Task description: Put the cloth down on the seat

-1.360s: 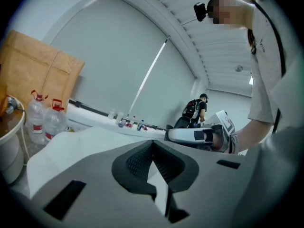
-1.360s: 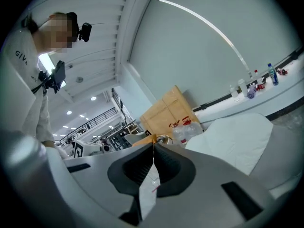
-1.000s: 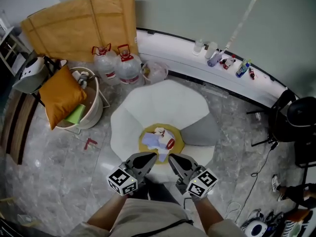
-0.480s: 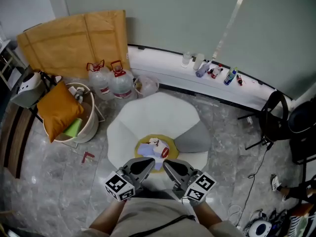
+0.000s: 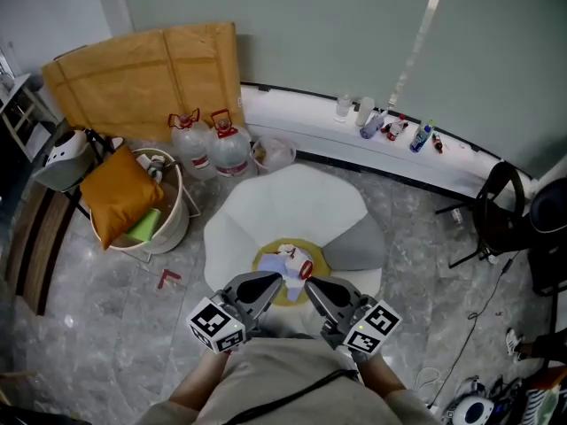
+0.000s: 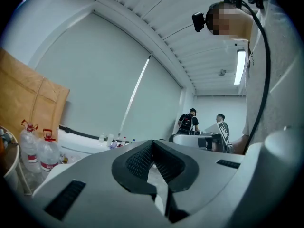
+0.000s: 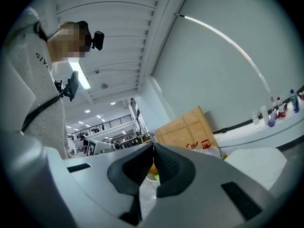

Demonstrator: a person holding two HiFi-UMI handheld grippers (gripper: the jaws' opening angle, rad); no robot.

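A small crumpled cloth [image 5: 291, 262], white and pale blue with a red patch, lies on a round yellow pad [image 5: 266, 264] in the middle of the white armchair seat [image 5: 292, 204]. Both grippers hover side by side just in front of it, over the seat's near edge, pointing level. My left gripper [image 5: 273, 279] is shut with nothing between its pads; its own view shows the tips [image 6: 152, 143] meeting. My right gripper [image 5: 312, 283] is also shut and empty, its tips [image 7: 153, 147] closed. Neither gripper touches the cloth.
Two water jugs [image 5: 213, 147], a basket holding an orange cushion [image 5: 124, 195] and a leaning cardboard sheet [image 5: 142, 78] stand left of the chair. A white ledge with small bottles [image 5: 390, 124] runs behind. A black chair [image 5: 505, 215] stands right. Two people [image 6: 190, 122] stand far off.
Both grippers have come up off the seat toward the camera, still shut and side by side. The cloth stays on the yellow pad.
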